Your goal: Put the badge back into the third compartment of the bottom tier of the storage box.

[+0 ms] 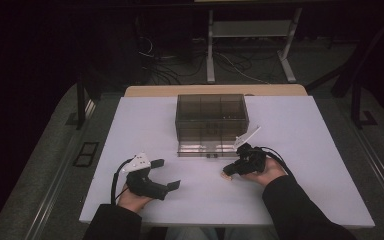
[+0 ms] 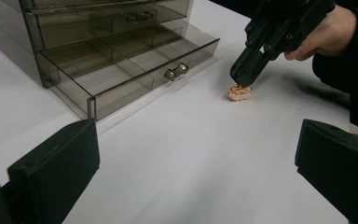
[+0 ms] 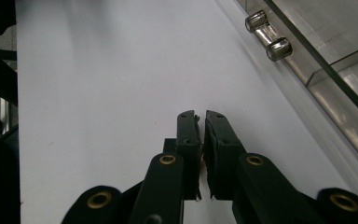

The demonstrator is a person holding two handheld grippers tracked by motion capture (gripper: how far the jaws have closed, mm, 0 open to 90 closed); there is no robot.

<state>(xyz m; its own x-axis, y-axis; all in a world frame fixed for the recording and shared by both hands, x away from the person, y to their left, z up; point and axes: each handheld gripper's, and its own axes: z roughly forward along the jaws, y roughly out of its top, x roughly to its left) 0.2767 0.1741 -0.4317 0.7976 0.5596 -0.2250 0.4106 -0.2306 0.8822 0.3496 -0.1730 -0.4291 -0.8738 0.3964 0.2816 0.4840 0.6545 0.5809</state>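
The right claw [image 2: 242, 80] points down at the table [image 1: 305, 150] with its jaws drawn together on a small pale, orange-tinged piece [image 2: 240, 93] that rests on the surface just in front of the open bottom drawer [image 2: 135, 65] of the smoky clear drawer box [image 1: 211, 117]. In the right gripper view the two black jaws stand nearly touching, with only a sliver of something orange between them, so the grip is probably on the piece's top edge, though how firmly is hard to say. The piece lies directly under this claw, and the drawer lies just beyond it, toward the box, its metal knob [image 2: 176, 71] facing the person. The left claw [image 1: 162, 174] rests well apart at the table's near left, jaws spread wide and holding nothing. The right hand is plainly the nearer one for lifting the piece over the drawer's front wall.
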